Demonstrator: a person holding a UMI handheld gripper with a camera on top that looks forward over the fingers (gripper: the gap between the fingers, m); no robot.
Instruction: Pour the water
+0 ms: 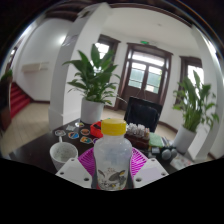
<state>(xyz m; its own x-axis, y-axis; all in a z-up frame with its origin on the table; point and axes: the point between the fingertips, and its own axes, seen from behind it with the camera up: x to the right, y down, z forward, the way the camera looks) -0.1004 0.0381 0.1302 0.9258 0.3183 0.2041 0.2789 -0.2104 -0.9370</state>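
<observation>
Your hand-held gripper (112,172) is clamped on a clear plastic bottle (112,160), both pink pads (88,160) pressing its sides, and the bottle stands upright between the fingers. Just past it you've got a yellow-lidded container (114,128) on the dark counter (40,150). Off to the left of the fingers sits a white cup (63,152), and beyond that a cluster of small colourful dishes (80,131). To the right there's a scatter of small items (165,148) too small to tell apart. Farther back, a dark chair (142,113), two big leafy plants (95,72) in white pots, and a dark-framed double door (147,72).
</observation>
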